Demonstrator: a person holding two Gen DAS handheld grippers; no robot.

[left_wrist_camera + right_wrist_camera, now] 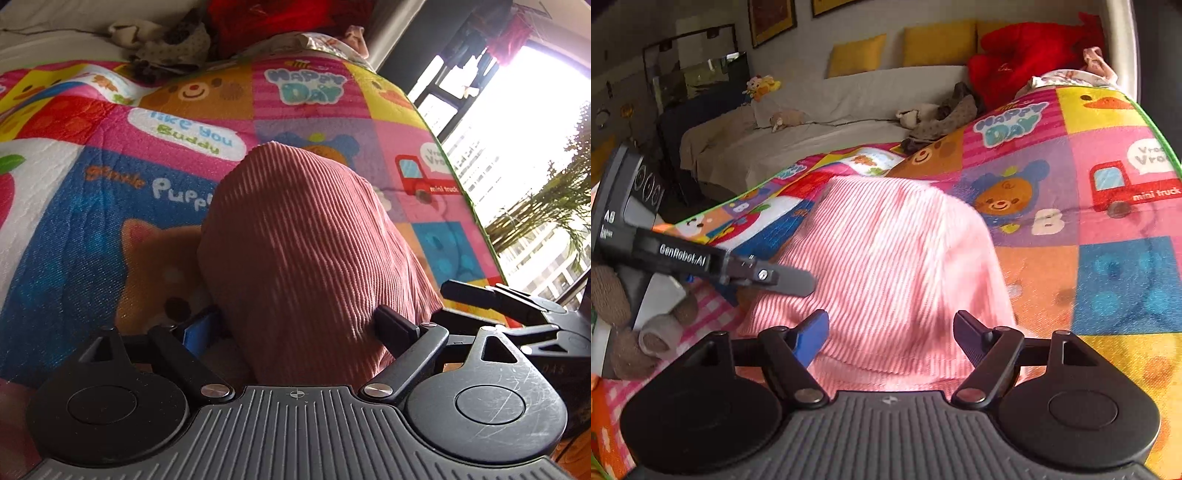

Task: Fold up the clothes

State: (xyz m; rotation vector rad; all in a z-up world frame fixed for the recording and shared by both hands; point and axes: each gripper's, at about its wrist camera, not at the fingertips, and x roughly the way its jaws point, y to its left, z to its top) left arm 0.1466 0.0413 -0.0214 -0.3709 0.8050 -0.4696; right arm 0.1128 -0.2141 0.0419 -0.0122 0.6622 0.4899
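A pink corduroy garment [295,229] lies bunched in a mound on the colourful cartoon play mat [74,221]. My left gripper [297,317] is low over its near edge. Its jaws stand wide apart, with the cloth bulging up between them and touching the right finger. In the right wrist view the same garment [886,258] looks blurred, and my right gripper [891,319] is open, the cloth's near edge lying between its fingers. A finger of the left gripper [790,282] rests on the garment's left side. Fingers of the right gripper [469,291] show just right of the garment.
A grey covered sofa [812,122] with yellow cushions runs along the mat's far side, with soft toys [938,114] and a red plush [1027,55] on it. A brown plush [613,295] sits at the left. A bright window [517,129] and a plant [546,206] are to the right.
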